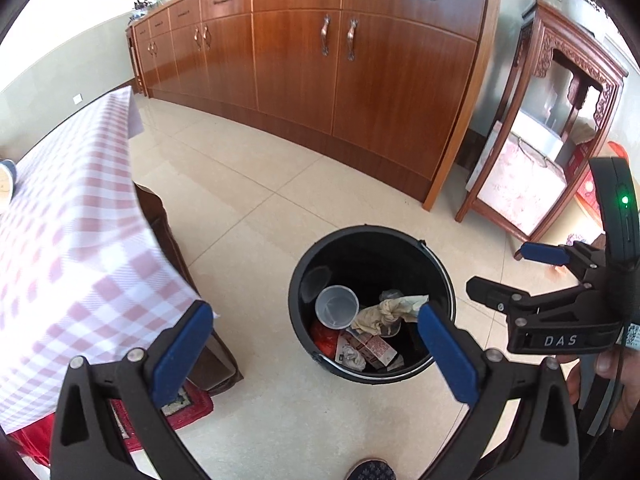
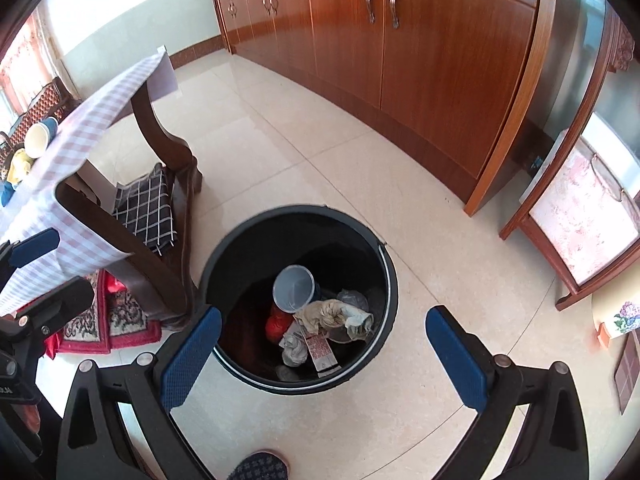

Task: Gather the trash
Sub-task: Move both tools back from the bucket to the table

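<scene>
Pale floor tiles are gleaming before the wooden sideboard [image 1: 360, 64], where the black bin [image 2: 240, 240] is holding a plastic cup [image 2: 293, 288] and crumpled wrappers [image 2: 334, 314]. Both grippers, left [image 1: 316, 348] and right [image 2: 324, 356], are hanging spread and empty above it; swinging toward the checked tablecloth [image 1: 72, 240] could be snagging its corner.

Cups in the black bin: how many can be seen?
1. A clear plastic cup lies on its side against the far inner wall of the black bin, above the crumpled tissue and red wrapper. More may be buried beneath.
</scene>
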A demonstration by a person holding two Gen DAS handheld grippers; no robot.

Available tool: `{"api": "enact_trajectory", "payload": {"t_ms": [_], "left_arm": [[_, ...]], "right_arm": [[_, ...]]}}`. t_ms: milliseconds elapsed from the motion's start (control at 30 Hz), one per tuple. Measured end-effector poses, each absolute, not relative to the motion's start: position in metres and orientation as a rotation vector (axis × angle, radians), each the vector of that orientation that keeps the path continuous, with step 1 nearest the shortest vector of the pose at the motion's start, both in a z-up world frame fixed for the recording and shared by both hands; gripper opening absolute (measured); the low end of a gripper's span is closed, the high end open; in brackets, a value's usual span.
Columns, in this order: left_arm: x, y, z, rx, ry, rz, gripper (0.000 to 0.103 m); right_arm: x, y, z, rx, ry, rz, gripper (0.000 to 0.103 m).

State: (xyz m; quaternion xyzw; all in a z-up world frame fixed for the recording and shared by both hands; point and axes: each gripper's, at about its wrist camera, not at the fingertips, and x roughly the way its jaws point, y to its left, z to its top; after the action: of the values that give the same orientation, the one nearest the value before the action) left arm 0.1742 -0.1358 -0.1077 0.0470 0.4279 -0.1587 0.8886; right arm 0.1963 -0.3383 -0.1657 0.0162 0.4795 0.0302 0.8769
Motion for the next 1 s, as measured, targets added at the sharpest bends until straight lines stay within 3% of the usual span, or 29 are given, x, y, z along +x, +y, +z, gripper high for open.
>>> {"api": "enact_trajectory", "payload": {"t_ms": [667, 1000], "left_arm": [[0.139, -0.012, -0.045, -0.015, 0.708, -0.039, 0.103], [0.119, 0.101, -0.038, -0.138, 0.677, 0.144, 0.103]], "right_arm": [[0.203, -0.214, -0.053, -0.061, 0.763, 0.210, 0.103], [0.224, -0.101, -0.040, -0.095, 0.748, 0.419, 0.103]]}}
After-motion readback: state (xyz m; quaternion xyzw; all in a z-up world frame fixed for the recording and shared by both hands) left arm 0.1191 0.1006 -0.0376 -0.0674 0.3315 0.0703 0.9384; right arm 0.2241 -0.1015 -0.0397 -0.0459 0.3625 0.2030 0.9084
